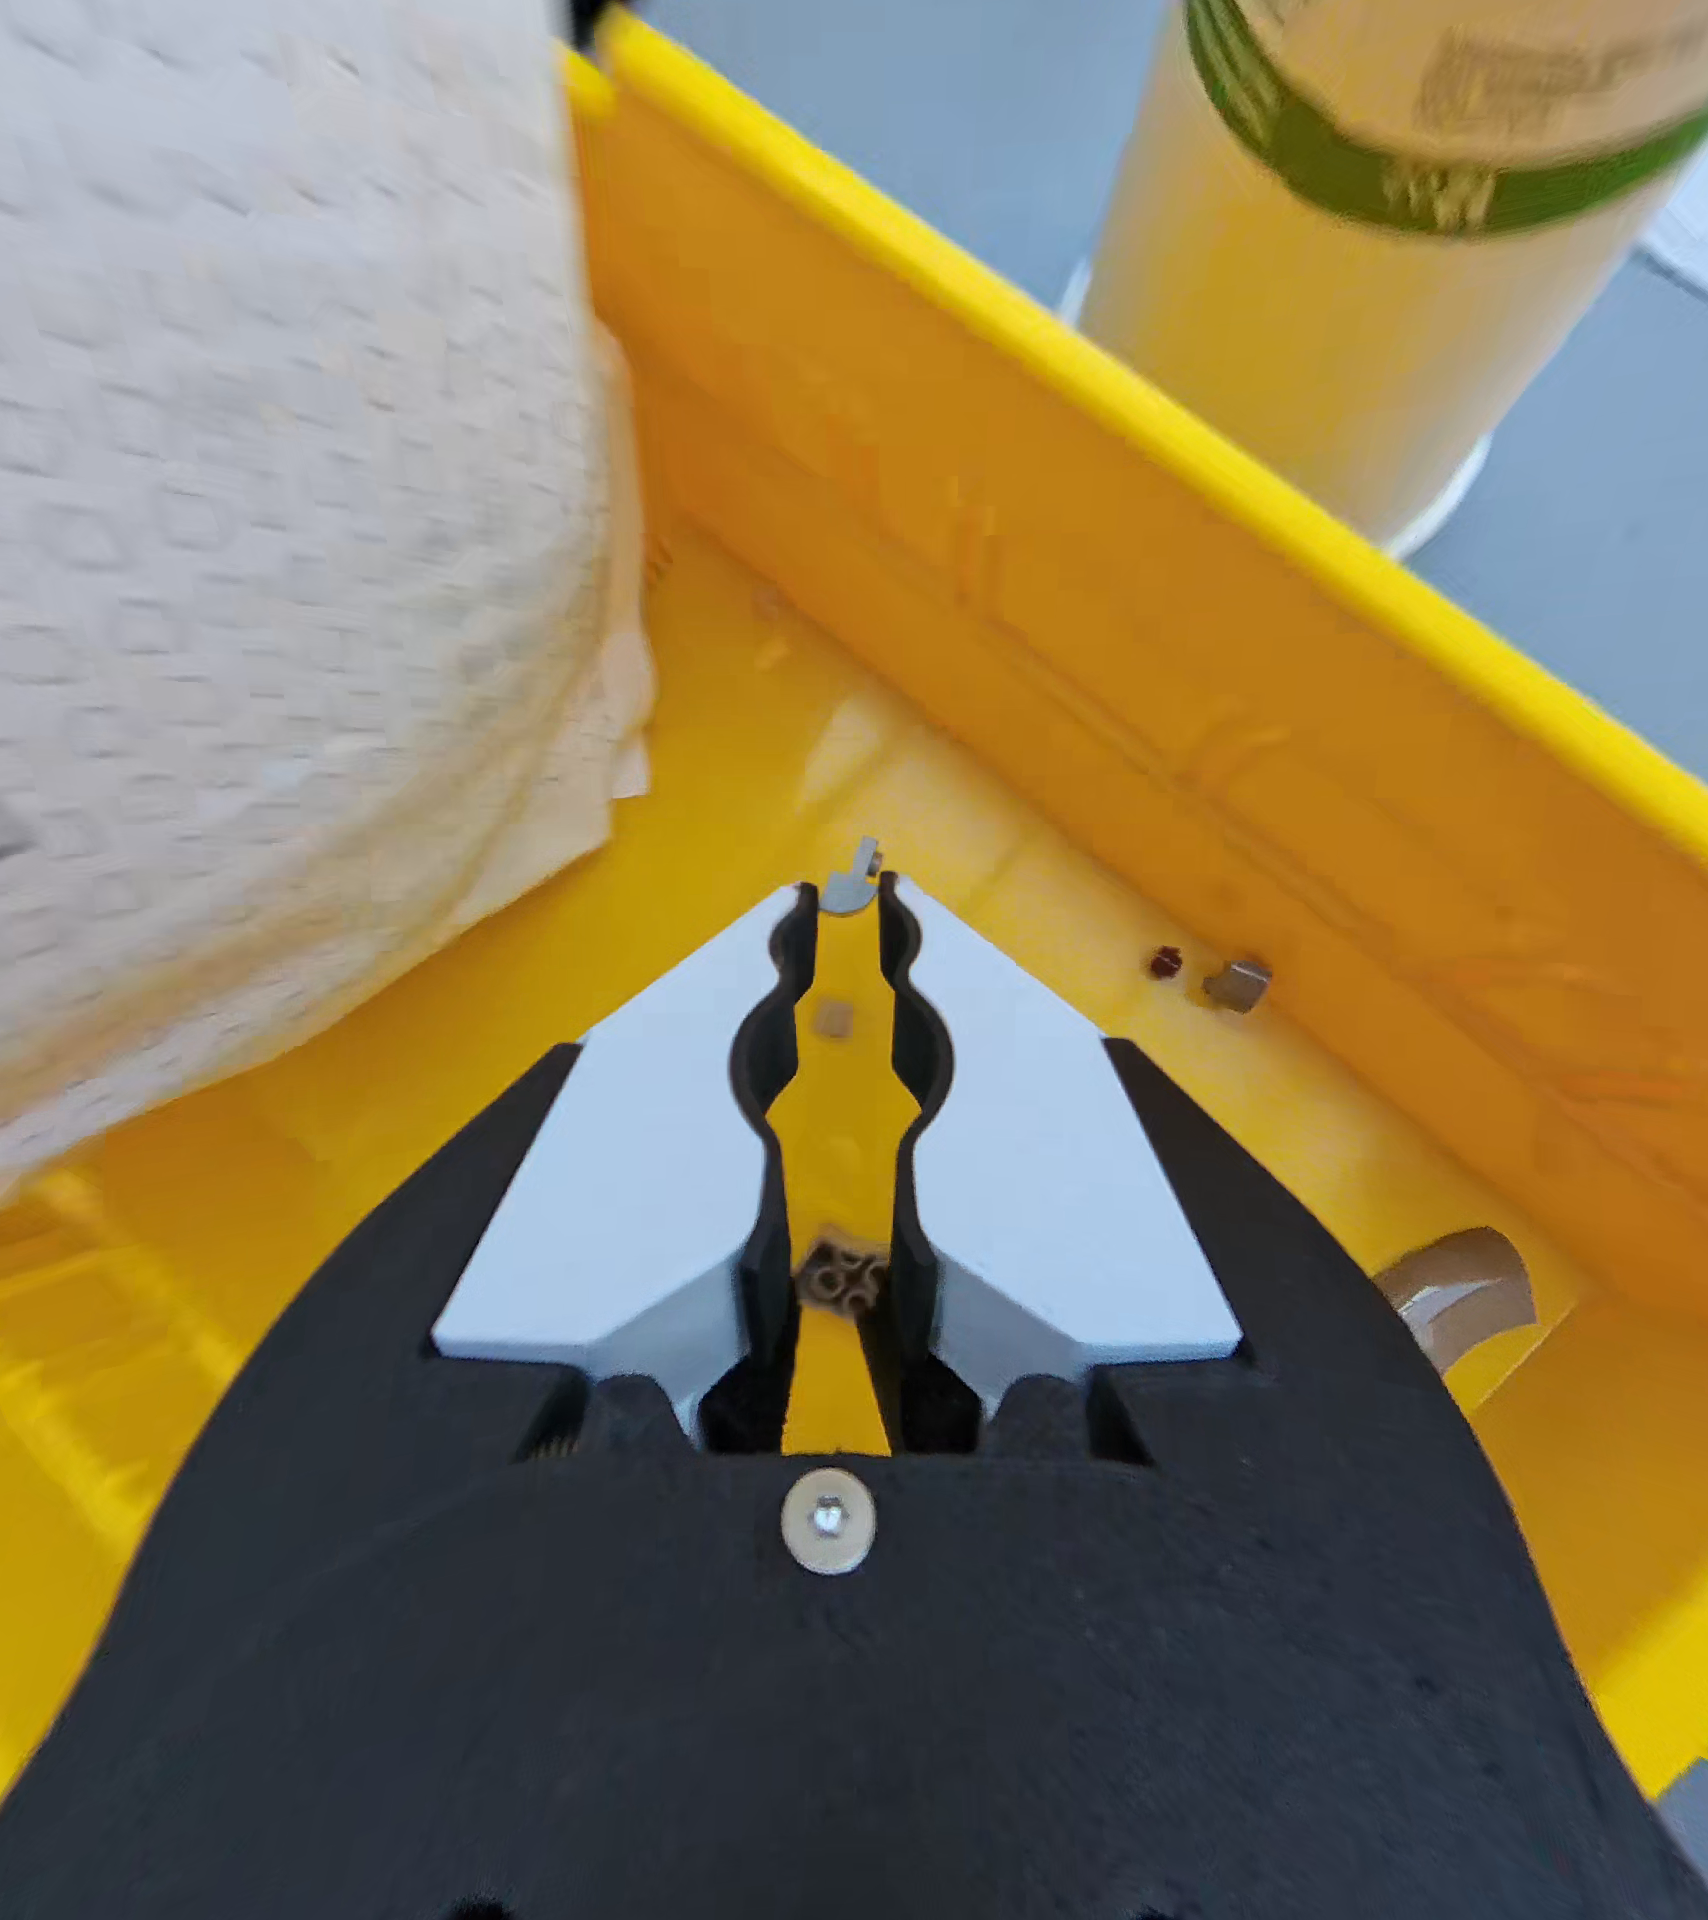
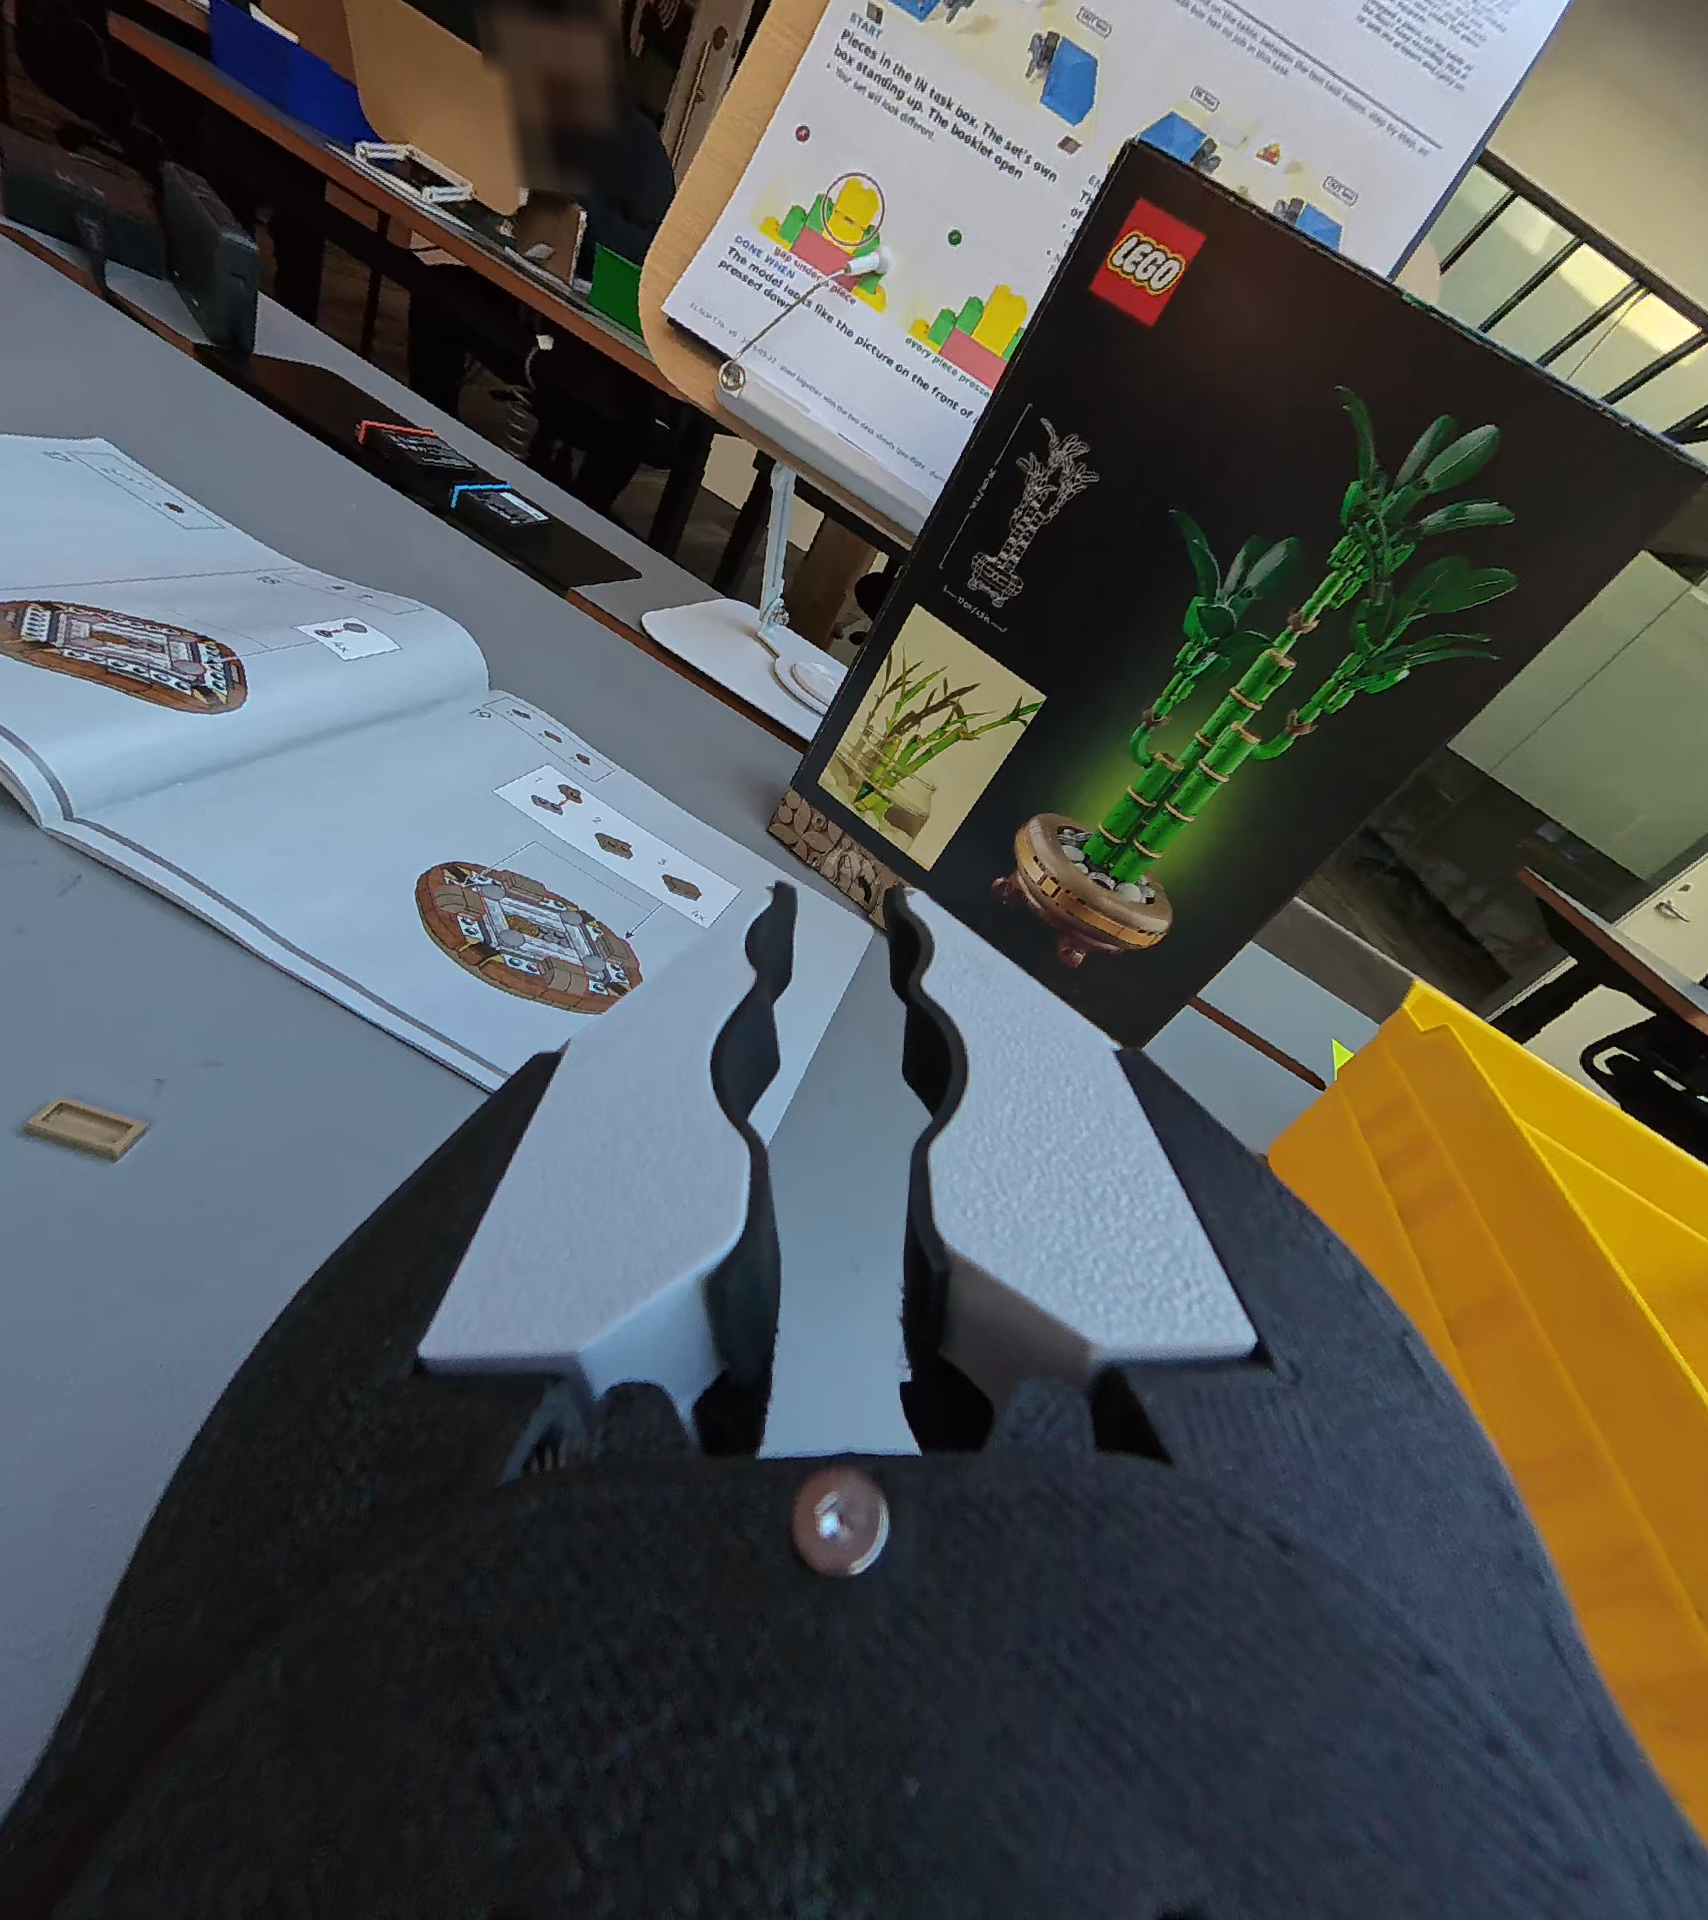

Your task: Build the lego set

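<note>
Down inside the bright yellow plastic bin (image 1: 1089,644) the left gripper (image 1: 848,885) has its black wavy fingers drawn close on a tiny light-grey plastic lego piece (image 1: 852,881), pinched right at the fingertips, with a thin stub of the piece poking out past them. It looks to be lifted off the bin floor, though I cannot be sure. A piece like that is stiff, hard and almost weightless, and its smooth plastic is slick, so I would judge that a hold on so little of it could let it twist or pop out; a grip across its flat faces, further into the pads, seems safer. More loose parts lie on the bin floor: a small tan square tile (image 1: 834,1018) between the fingers, a grey angled bit (image 1: 1237,982) beside a dark red speck (image 1: 1164,962) by the wall, and a tan curved piece (image 1: 1458,1299) to the right. A fat roll of white embossed paper towel (image 1: 226,499) crowds the bin's left side. The right gripper (image 2: 837,902) hangs over the grey table (image 2: 102,1351) with its fingers slightly apart and nothing between them. Ahead of it lie the open instruction booklet (image 2: 237,748), a tan flat rectangular lego tile (image 2: 86,1127) alone on the table, and the upright black set box with a green bamboo picture (image 2: 1276,665).
</note>
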Action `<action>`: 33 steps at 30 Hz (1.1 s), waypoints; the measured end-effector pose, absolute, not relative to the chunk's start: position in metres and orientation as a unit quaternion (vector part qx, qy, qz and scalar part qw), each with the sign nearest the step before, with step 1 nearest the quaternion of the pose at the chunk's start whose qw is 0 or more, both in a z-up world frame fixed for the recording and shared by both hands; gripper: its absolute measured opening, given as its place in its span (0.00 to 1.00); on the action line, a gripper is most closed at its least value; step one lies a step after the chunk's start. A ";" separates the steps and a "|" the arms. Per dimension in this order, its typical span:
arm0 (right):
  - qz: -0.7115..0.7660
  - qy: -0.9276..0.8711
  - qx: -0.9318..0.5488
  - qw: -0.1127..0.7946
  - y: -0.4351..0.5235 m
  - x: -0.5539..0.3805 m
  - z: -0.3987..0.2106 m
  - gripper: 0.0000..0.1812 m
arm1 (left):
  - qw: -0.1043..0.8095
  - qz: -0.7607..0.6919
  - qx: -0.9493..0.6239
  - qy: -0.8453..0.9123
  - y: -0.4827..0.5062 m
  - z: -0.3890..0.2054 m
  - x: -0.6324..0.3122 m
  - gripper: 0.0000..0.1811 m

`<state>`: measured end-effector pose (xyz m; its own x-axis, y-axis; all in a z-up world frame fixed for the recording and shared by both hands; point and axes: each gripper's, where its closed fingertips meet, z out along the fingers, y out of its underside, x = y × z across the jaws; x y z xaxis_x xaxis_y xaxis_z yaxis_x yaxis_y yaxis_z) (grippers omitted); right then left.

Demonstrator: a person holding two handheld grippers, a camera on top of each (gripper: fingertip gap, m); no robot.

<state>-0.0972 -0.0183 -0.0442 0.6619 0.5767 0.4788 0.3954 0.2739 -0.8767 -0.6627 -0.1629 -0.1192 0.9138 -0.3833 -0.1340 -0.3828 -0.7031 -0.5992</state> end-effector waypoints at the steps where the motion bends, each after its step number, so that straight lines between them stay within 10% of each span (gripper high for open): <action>1: 0.067 -0.405 -0.597 0.689 -0.019 -0.097 -0.043 0.09 | 0.349 0.022 -0.918 0.185 -0.161 -0.098 -0.671 0.05; 9: 0.066 -0.411 -0.595 0.687 -0.020 -0.099 -0.044 0.09 | 0.539 -0.182 -0.789 0.234 -0.199 0.092 -0.497 0.05; 18: 0.082 -0.427 -0.581 0.688 -0.029 -0.105 -0.041 0.09 | 0.153 -0.407 -0.840 0.323 -0.204 -0.065 -0.276 0.05; 33: 0.124 -0.435 -0.557 0.696 -0.045 -0.109 -0.029 0.10 | -0.026 -0.322 -0.913 0.250 -0.176 -0.143 -0.257 0.05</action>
